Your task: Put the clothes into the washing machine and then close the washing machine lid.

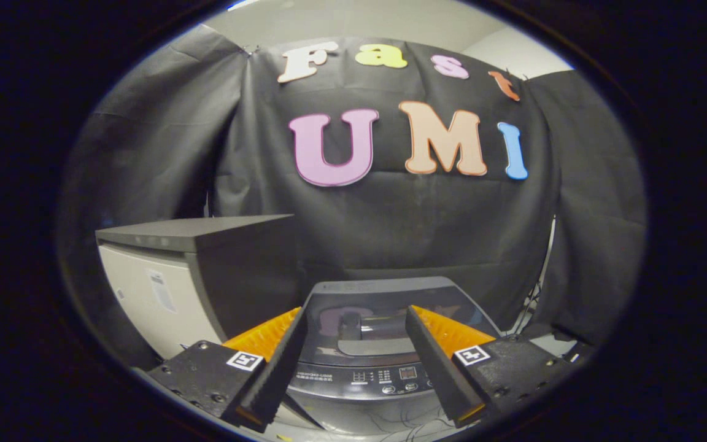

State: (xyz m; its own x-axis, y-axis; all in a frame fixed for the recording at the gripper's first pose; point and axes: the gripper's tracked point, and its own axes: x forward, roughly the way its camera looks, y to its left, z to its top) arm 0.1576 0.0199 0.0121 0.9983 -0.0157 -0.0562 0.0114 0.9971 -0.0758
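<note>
The hand-held gripper [353, 362] is spread wide and holds nothing. Its two dark fingers [277, 368] have orange backs and do not touch anything. Between them and just ahead sits the washing machine [378, 374], with its button panel [384, 376] closest. Its lid [384, 307] is down flat. To the left, a little farther, stands a grey and white box [169, 276].

Hand-held gripper [356, 319] level, pointing forward. Two fingers [277, 368] spread wide apart, nothing between them, nothing pressed. Fingers black with ribbed inner faces, orange backing on outer sides. Square marker tag on each finger base.
</note>
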